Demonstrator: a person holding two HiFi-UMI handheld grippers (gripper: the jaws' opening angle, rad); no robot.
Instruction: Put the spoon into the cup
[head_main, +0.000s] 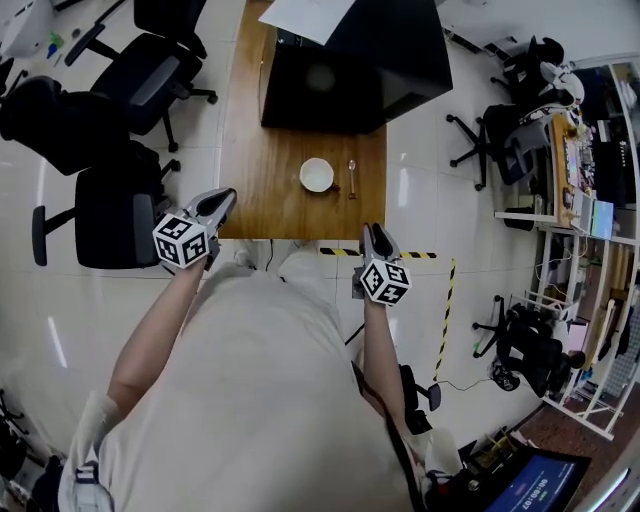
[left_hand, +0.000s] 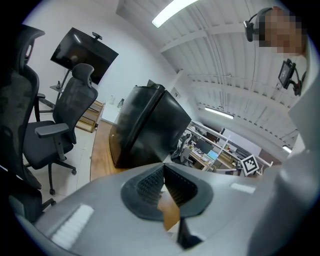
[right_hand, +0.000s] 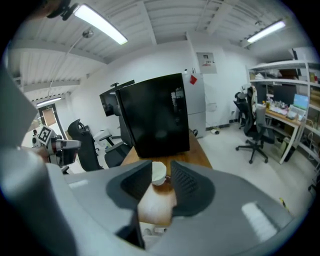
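Spoon (head_main: 352, 177) just right of the cup (head_main: 317, 174) on the table (head_main: 250, 150), ahead of my right claw (head_main: 374, 232).
I see that claw spread and empty, the cup far ahead between its jaws; my left claw (head_main: 226, 197) is pressed together.

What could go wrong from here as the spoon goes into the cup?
1. The spoon lies flat on the table close beside the cup. The open right claw might nudge the cup while reaching for it.
2. The spoon looks thin, so the grip could slip.
3. The shut left claw hangs by the table's near corner, away from the cup. Nothing steadies the cup, so it might tip.
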